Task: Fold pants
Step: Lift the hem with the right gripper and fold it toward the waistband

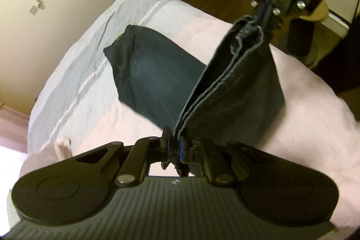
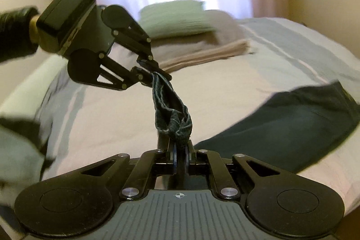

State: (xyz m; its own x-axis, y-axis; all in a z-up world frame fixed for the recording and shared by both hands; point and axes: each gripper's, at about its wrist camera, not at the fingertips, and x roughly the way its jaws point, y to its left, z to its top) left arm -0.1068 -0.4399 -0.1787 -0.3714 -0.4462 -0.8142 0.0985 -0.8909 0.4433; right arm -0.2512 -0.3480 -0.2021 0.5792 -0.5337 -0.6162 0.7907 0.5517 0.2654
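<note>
Dark denim pants [image 1: 238, 87] are held off the bed [image 1: 94, 87] at one end, the layered edge stretched between two grippers while the rest trails across the bedspread toward the far edge. Left gripper [image 1: 177, 145] is clamped down on the stacked layers at one corner of that edge; right gripper [image 2: 180, 150] is likewise pinched tight on the bunched hem at the other corner. In the right wrist view the span between them hangs slack and twisted rather than taut. Both frames are motion-blurred. Folded towels [image 2: 202, 48] and a green pillow [image 2: 175, 17] sit near the head of the bed, well apart from the pants. Judgement: mid-fold, carrying the lifted end over the lying part. Risks: several layers sit in each pinch, so an inner layer could slip out and leave the fold uneven; the twist in the span could set a crease; uneven travel of the two grippers would skew the edges; dragging could rumple the part on the bedspread.
</note>
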